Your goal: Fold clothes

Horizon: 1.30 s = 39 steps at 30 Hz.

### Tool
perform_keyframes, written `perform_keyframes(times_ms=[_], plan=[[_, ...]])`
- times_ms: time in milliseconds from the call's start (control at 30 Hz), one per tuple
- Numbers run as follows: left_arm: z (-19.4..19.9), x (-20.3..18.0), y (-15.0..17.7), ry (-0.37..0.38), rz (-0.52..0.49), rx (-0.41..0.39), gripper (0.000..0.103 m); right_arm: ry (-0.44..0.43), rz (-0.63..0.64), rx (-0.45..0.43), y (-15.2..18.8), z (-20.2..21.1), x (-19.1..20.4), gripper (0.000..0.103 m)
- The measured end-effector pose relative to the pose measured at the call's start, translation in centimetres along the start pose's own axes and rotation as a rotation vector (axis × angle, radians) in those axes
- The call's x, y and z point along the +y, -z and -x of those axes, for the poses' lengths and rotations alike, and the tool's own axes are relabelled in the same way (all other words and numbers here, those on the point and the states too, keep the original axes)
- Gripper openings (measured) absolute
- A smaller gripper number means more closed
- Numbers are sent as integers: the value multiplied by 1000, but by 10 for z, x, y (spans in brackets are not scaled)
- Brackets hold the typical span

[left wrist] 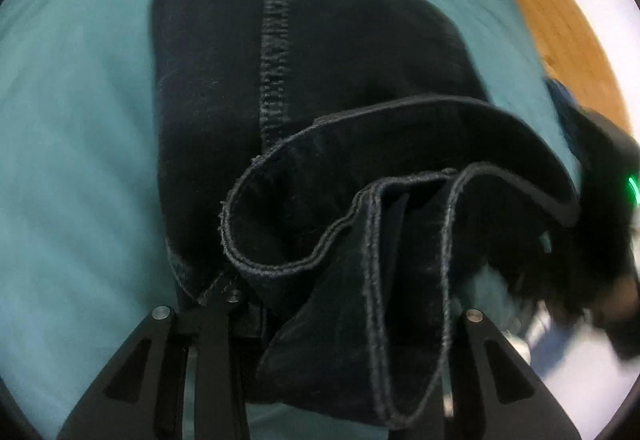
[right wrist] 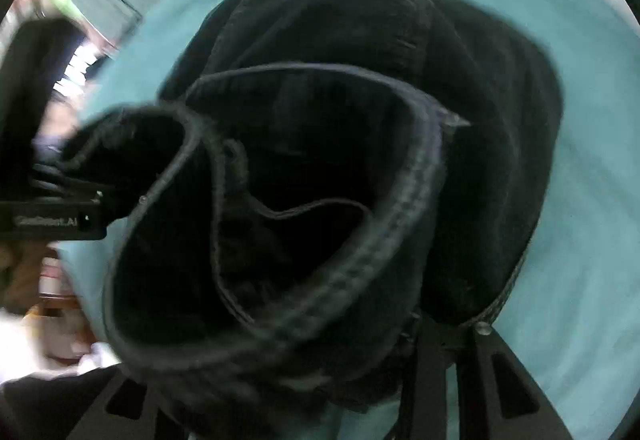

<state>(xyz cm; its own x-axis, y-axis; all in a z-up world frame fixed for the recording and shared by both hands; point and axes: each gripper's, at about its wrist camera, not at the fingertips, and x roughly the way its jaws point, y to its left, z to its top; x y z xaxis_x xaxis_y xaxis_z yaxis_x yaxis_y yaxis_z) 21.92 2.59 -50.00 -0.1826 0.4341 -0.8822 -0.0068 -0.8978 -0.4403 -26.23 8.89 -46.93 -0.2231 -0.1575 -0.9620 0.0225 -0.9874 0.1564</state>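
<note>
Thick hemmed edge of dark trousers (left wrist: 360,260) pinched in left gripper (left wrist: 320,380) and right gripper (right wrist: 320,380) alike, rest draped below on teal sheet (left wrist: 80,160); likely heavy, limp, best gripped at seams.

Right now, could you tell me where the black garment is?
In both wrist views the black garment lies on the teal sheet, its hemmed end lifted.

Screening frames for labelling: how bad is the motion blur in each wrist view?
Left wrist: black garment stitching fairly crisp; teal cover streaked, right edge smeared. Right wrist: softer overall, black garment hems blurred, background at left smeared. Fisheye bending in both.
</note>
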Motion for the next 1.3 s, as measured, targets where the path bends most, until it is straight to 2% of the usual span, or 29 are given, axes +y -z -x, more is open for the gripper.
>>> perform_keyframes(times_ms=[133,200,267,333,433,467,500,533,567,633,667,700,733,767,800,833,900,933,1000,1067,1100,1167,1233,1267,1300], plan=[[-3,-13,2,-50,51,-25,32,82,-71,24,-4,-2,17,40],[-3,-21,6,-71,36,-33,32,73,-85,35,-4,-2,24,53],[1,-29,6,-76,12,-28,33,46,-65,52,-8,-2,31,82],[11,-38,6,-82,-40,-6,34,11,-10,93,-3,9,39,83],[51,-49,25,-30,-78,11,40,-86,22,128,18,31,43,84],[66,-52,37,14,-87,14,43,-128,23,134,28,40,42,85],[70,-54,49,53,-86,-5,49,-127,32,92,36,47,40,85],[74,-56,60,90,-83,-28,78,-120,42,45,45,54,37,88],[77,-58,71,128,-81,-51,94,-113,53,-3,53,62,35,96],[83,-63,92,203,-75,-97,94,-84,85,-31,65,61,30,102],[86,-34,96,252,-14,-84,95,-76,98,-10,68,58,30,102],[89,-1,99,303,58,-66,95,-40,137,37,72,57,33,102],[87,17,102,382,119,-11,95,14,193,66,77,60,40,102],[85,31,104,464,178,51,95,22,272,97,87,66,48,102],[86,39,109,509,210,65,95,23,354,129,99,73,56,102],[94,46,117,524,230,69,95,24,436,160,110,80,63,102],[107,56,133,558,238,89,95,24,482,212,129,92,64,101],[113,63,142,535,258,98,95,23,501,238,139,98,64,102],[112,84,142,460,340,120,95,27,375,236,122,102,46,102],[110,82,134,451,406,95,95,16,141,207,104,100,12,102],[107,84,126,437,421,69,95,-26,-36,185,84,90,-10,102],[100,81,106,395,439,4,95,-169,-289,97,65,81,-32,102],[86,68,92,360,419,-42,95,-322,-435,18,42,61,-37,102],[79,62,86,343,408,-64,95,-366,-456,16,34,52,-35,102],[62,58,88,305,402,-43,95,-349,-457,80,26,32,-31,102]])
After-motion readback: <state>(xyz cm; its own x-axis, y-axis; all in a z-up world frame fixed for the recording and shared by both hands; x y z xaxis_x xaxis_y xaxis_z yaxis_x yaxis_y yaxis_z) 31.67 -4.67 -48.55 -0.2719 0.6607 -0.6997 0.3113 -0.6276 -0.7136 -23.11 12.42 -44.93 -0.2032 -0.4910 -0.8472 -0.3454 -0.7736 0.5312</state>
